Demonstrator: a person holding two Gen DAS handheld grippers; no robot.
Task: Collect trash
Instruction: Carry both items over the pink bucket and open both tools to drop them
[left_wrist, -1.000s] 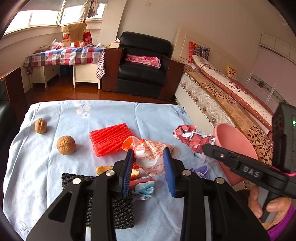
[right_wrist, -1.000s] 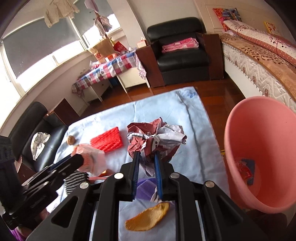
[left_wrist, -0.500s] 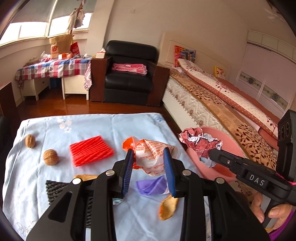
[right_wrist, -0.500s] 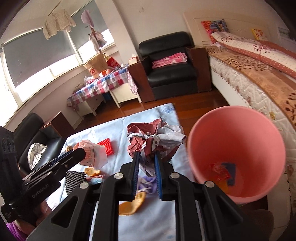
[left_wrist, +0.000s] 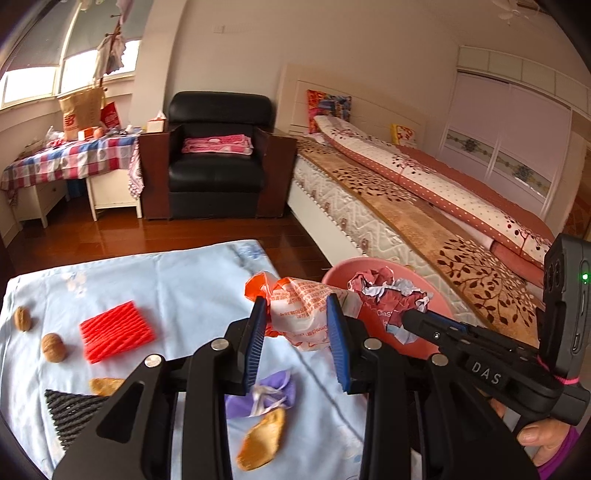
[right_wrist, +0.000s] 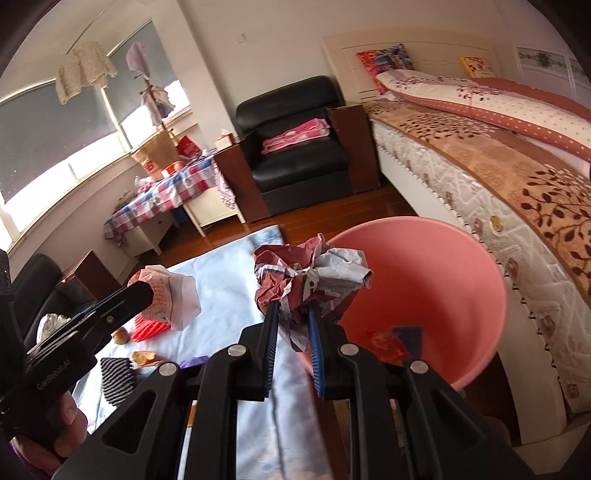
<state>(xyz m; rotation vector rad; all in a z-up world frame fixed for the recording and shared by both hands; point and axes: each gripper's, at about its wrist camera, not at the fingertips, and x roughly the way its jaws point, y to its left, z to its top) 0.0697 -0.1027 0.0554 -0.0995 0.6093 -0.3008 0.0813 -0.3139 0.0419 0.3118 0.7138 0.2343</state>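
Bedroom, blue-clothed desk (left_wrist: 177, 280): my right gripper (right_wrist: 291, 332) fingers pinch crumpled paper (right_wrist: 314, 269) at the pink bin (right_wrist: 461, 266) rim; left gripper (left_wrist: 295, 325) clamps the orange-printed wrapper (left_wrist: 303, 310) nearby. I'd centre each before letting go.

Cream walls, dark wood floor (left_wrist: 110, 236), black leather armchair (left_wrist: 218, 166), bed (left_wrist: 424, 206) with leaf-patterned cover, checked-cloth side table (left_wrist: 70, 158) under bright curved windows (right_wrist: 55, 140), white wardrobe (left_wrist: 513, 144)
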